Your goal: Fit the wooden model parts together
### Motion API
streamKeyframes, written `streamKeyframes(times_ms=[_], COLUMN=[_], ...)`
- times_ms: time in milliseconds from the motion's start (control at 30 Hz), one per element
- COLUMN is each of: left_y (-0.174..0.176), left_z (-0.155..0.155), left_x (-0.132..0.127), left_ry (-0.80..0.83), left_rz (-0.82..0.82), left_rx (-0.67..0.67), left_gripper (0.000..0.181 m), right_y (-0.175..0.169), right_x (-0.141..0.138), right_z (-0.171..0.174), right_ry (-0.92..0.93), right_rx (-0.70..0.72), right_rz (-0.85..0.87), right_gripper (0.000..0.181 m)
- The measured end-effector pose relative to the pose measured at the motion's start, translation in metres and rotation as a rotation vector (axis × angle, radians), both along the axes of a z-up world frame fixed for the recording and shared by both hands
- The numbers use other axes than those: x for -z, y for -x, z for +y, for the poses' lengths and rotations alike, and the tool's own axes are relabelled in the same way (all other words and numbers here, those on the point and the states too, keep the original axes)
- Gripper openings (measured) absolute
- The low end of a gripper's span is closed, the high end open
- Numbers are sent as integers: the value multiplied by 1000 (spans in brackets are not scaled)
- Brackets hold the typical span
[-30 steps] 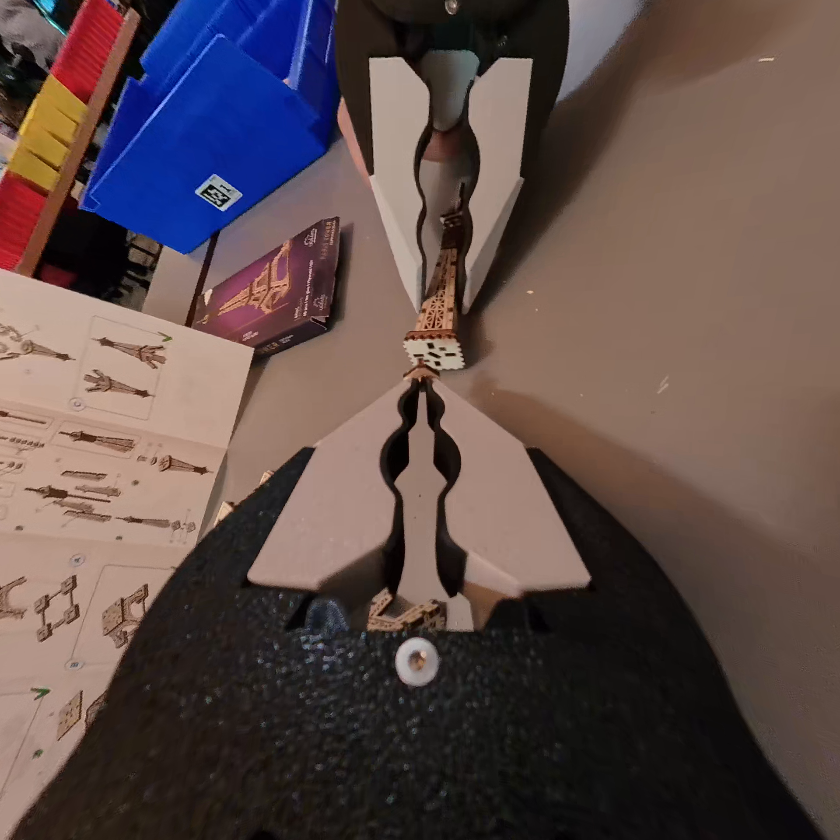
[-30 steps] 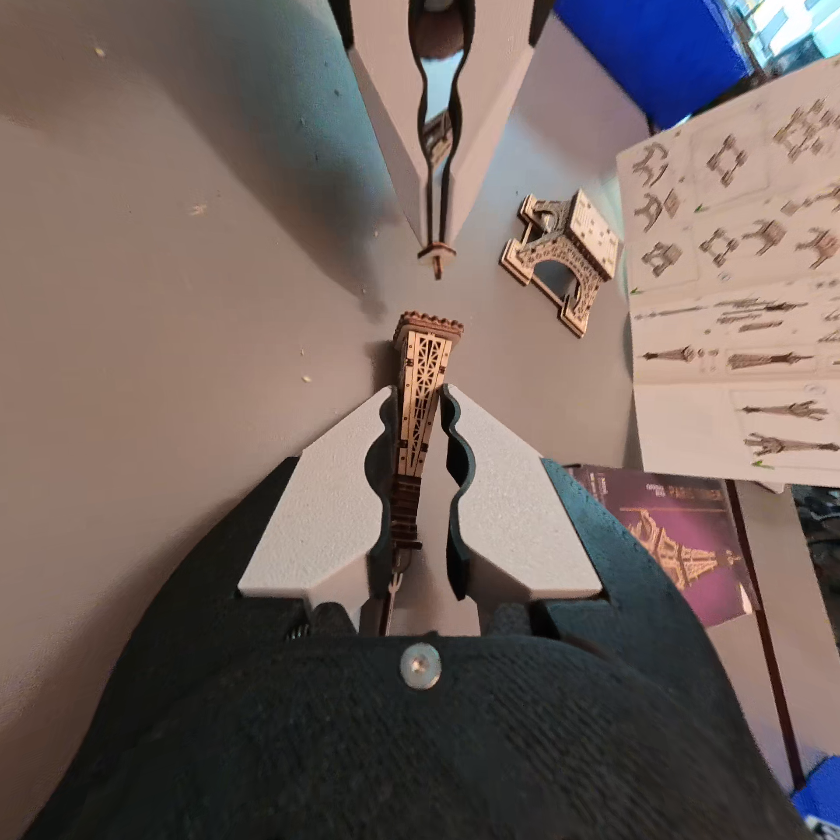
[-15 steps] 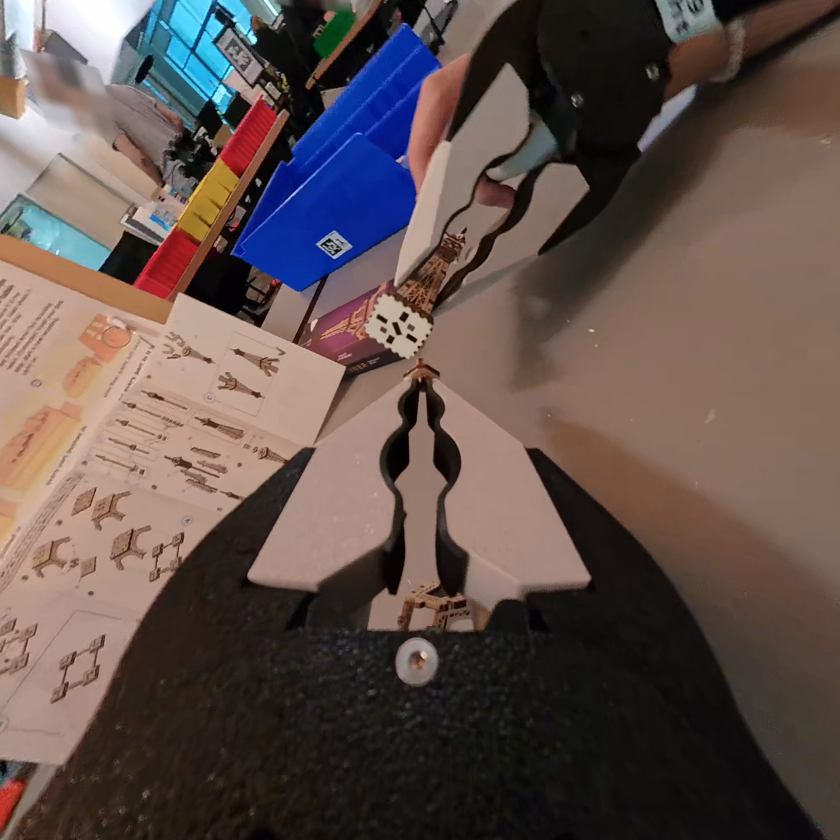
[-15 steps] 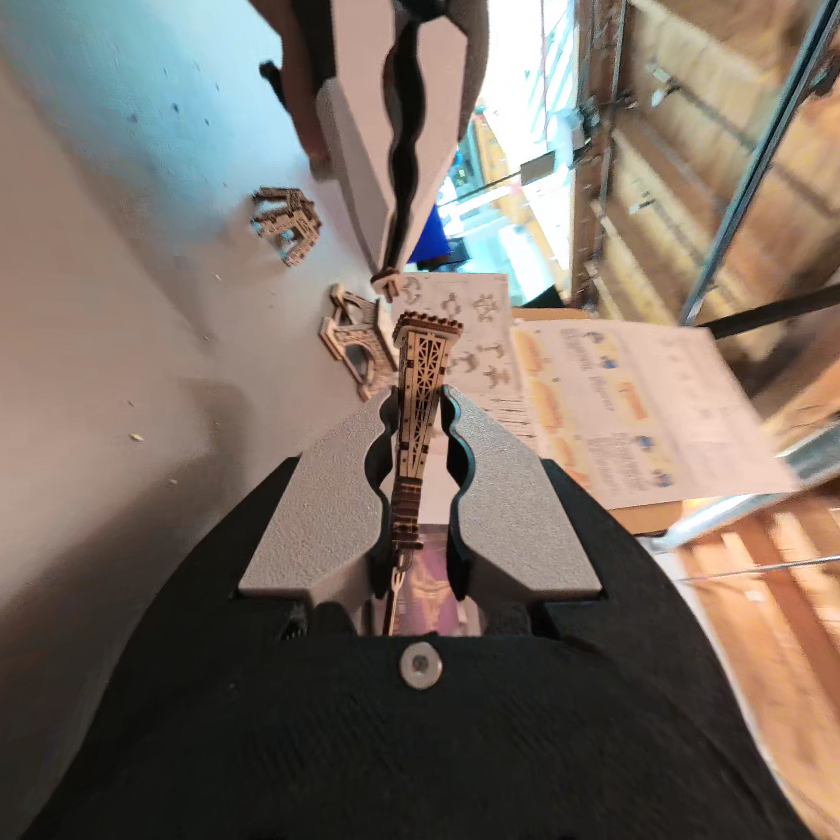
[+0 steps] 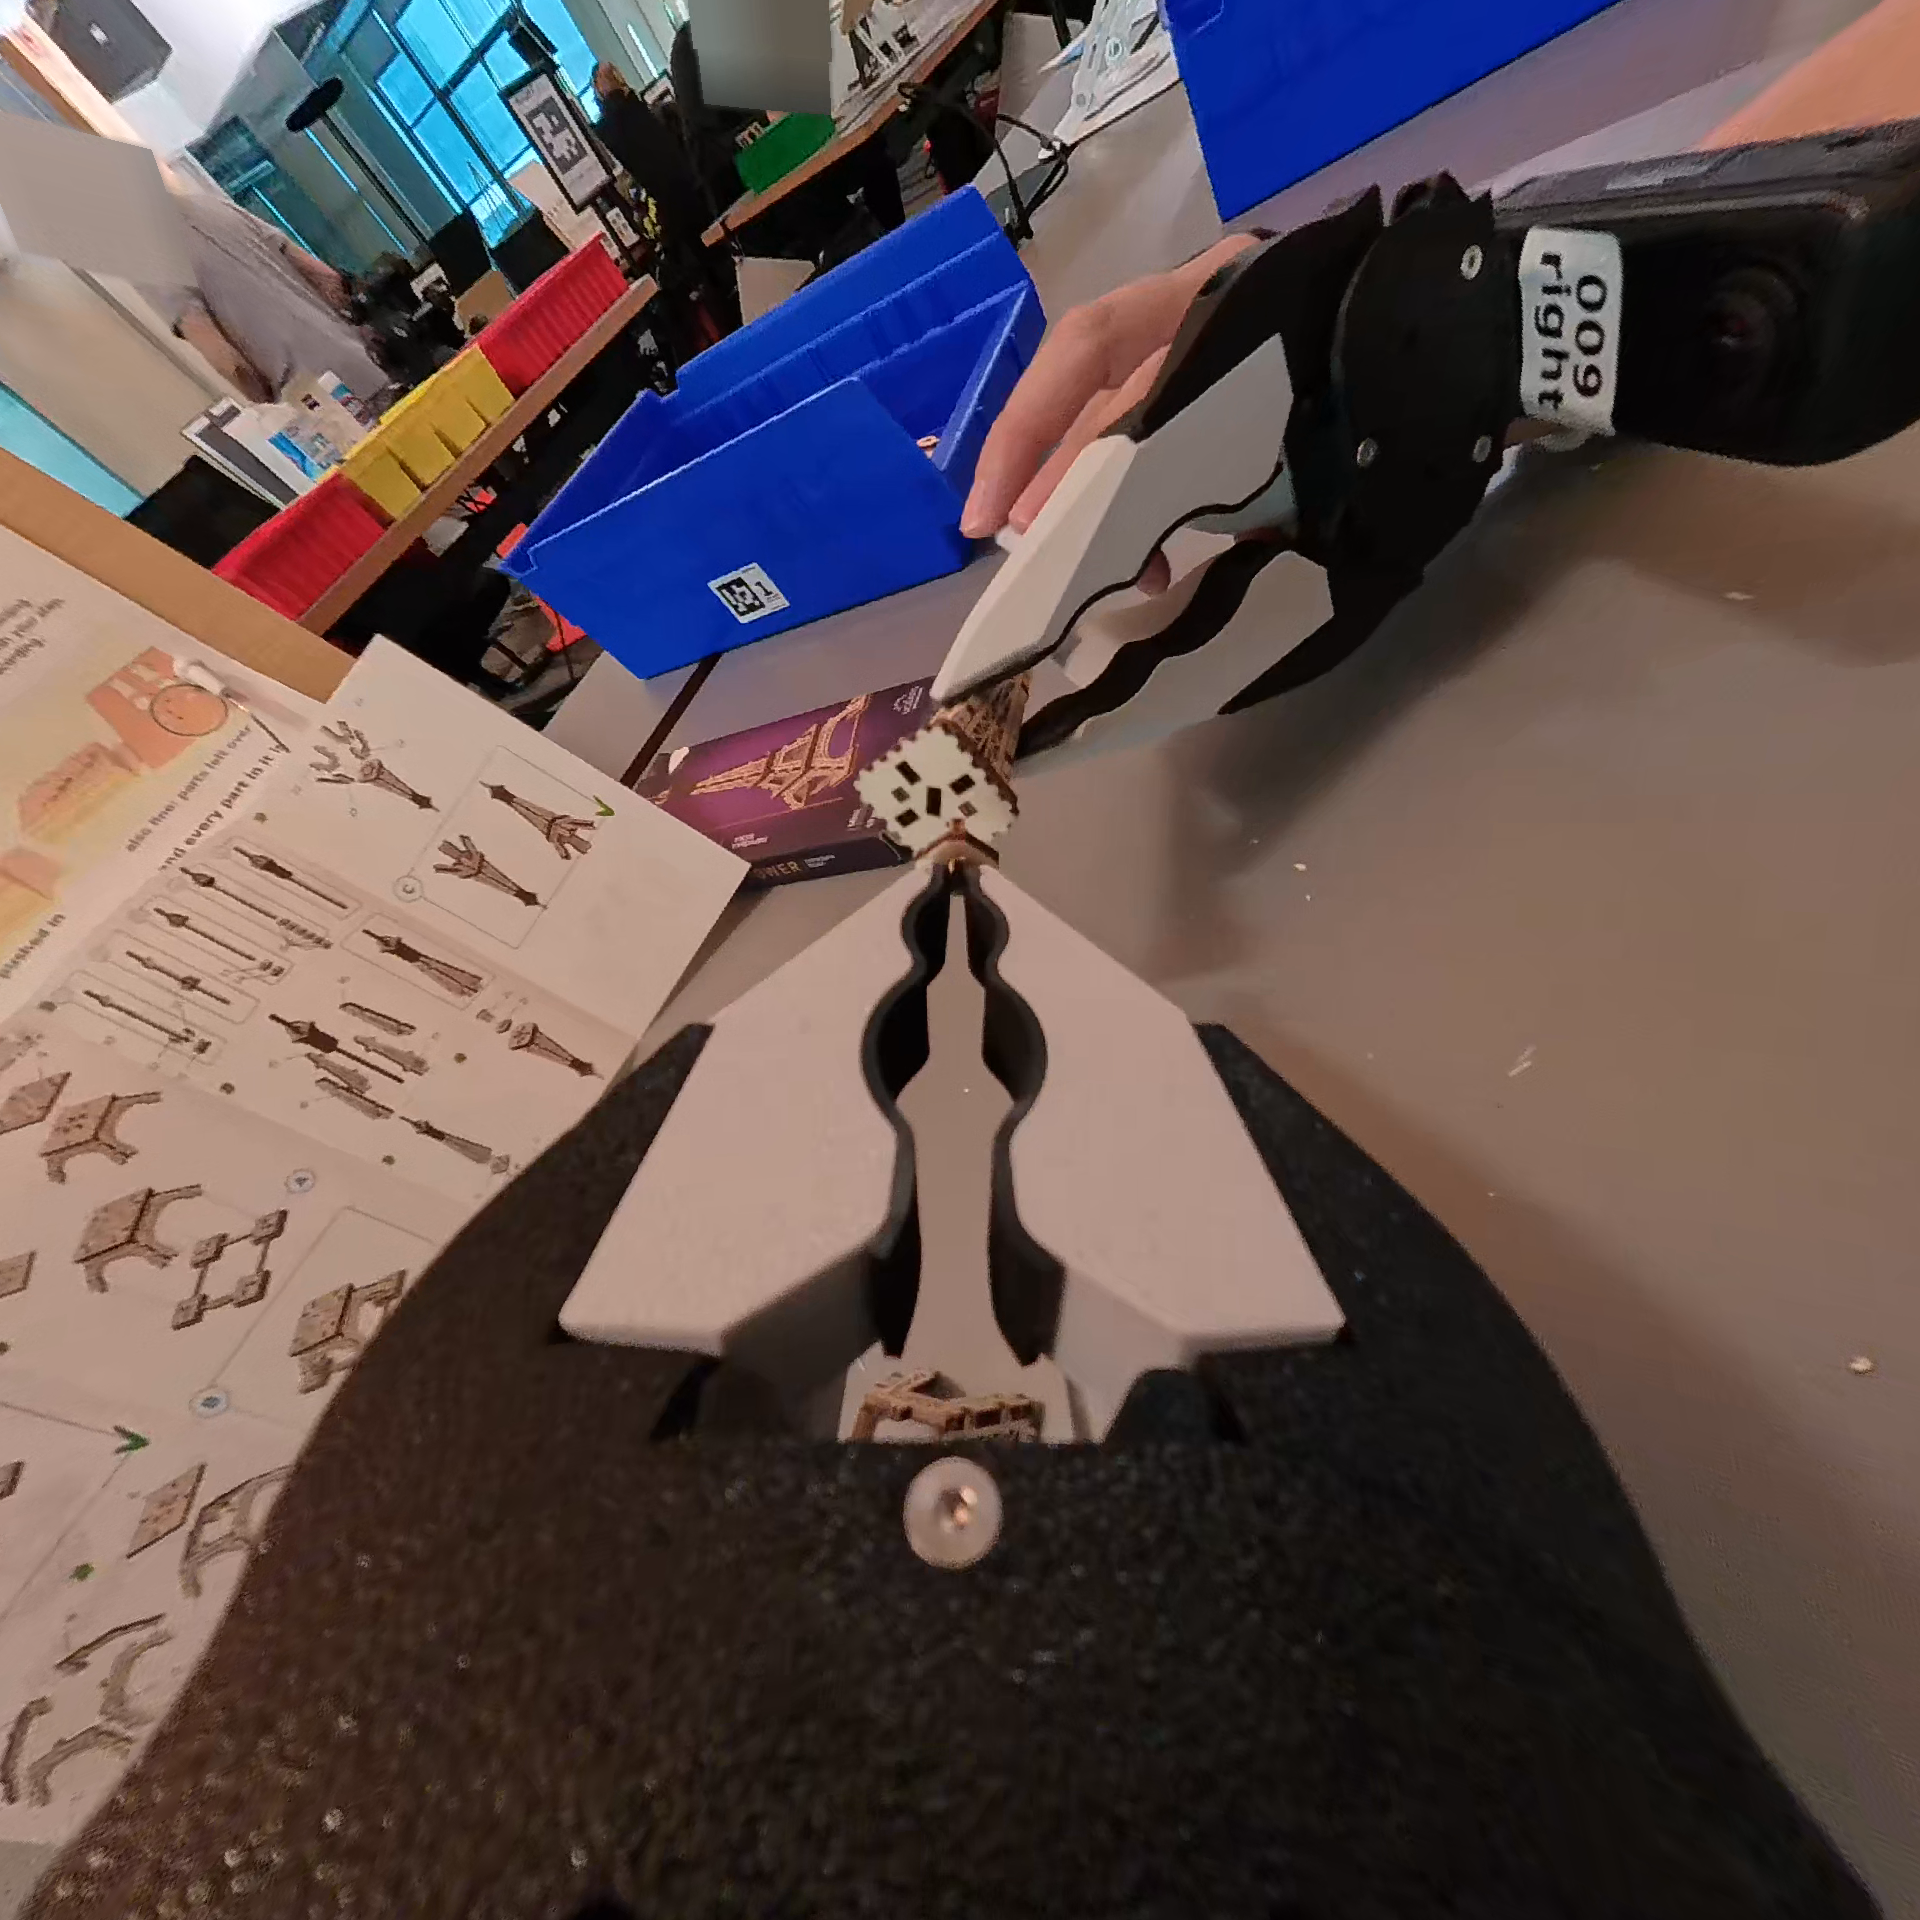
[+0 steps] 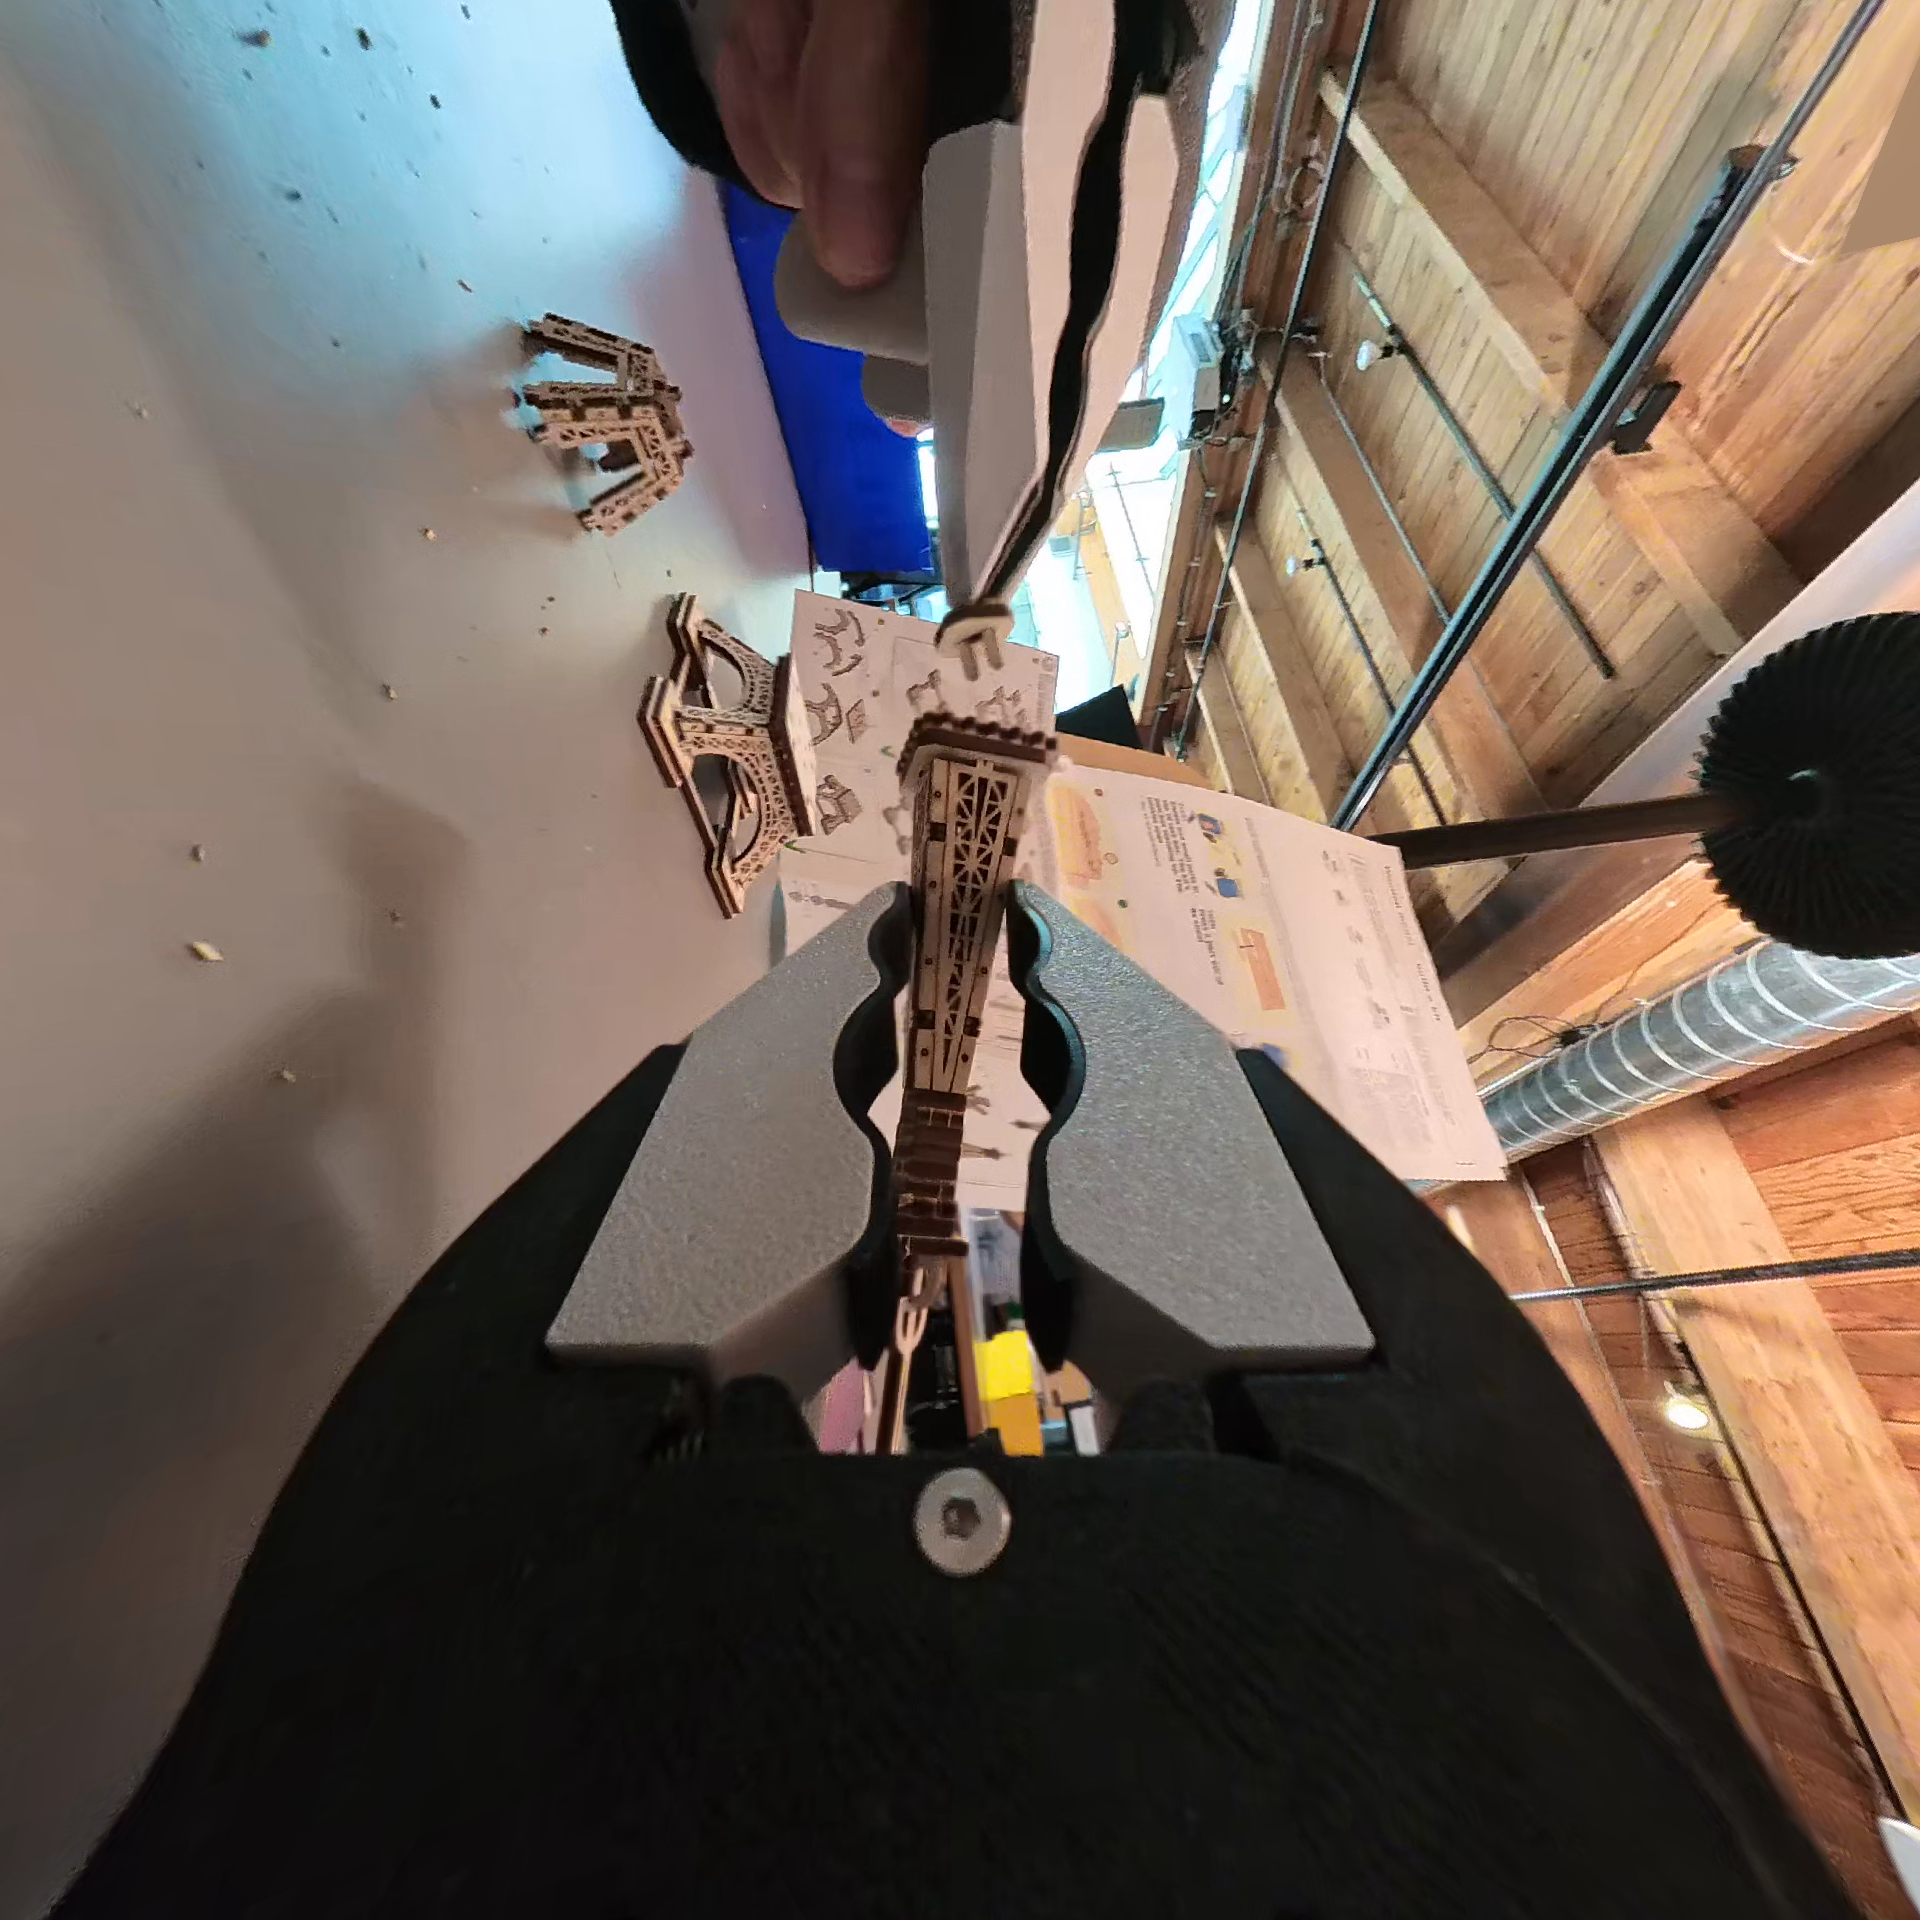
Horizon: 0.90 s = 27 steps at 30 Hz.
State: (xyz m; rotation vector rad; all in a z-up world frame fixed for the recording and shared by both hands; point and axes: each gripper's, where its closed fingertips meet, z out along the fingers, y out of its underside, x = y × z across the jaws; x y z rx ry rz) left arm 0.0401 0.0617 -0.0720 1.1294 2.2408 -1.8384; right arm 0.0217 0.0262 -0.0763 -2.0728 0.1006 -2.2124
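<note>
Right tongs (image 6: 954, 940) gripping tower section (image 6: 961, 894), connector (image 6: 977, 634) opposite

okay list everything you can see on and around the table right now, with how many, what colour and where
Tower section: one, pale wood, in right gripper.
Small connector piece: one, pale wood, at left gripper's tip.
Arched base sections: two, wood, on table.
Instruction sheets: several, white, table's edge.
Model box: one, purple, by the sheets.
Bins: several blue on the table; red and yellow ones behind.
Table: one, grey.
Left gripper: one, grey jaws shut on the connector.
Right gripper: one, grey jaws shut on the tower.
</note>
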Motion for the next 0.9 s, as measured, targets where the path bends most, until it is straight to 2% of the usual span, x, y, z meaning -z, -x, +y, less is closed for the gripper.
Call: streamKeyframes(times_ms=[300,900], left_y=[0,2], left_z=[0,4], left_x=[1,14], left_ry=[-55,-42], left_rz=[93,-79], left_rx=[12,44], left_gripper=[0,0], right_y=[1,3], right_x=[-1,8], right_z=[10,18], right_ry=[90,-60], right_rx=[-13,-85], right_rz=[-22,71], right_gripper=[16,15])
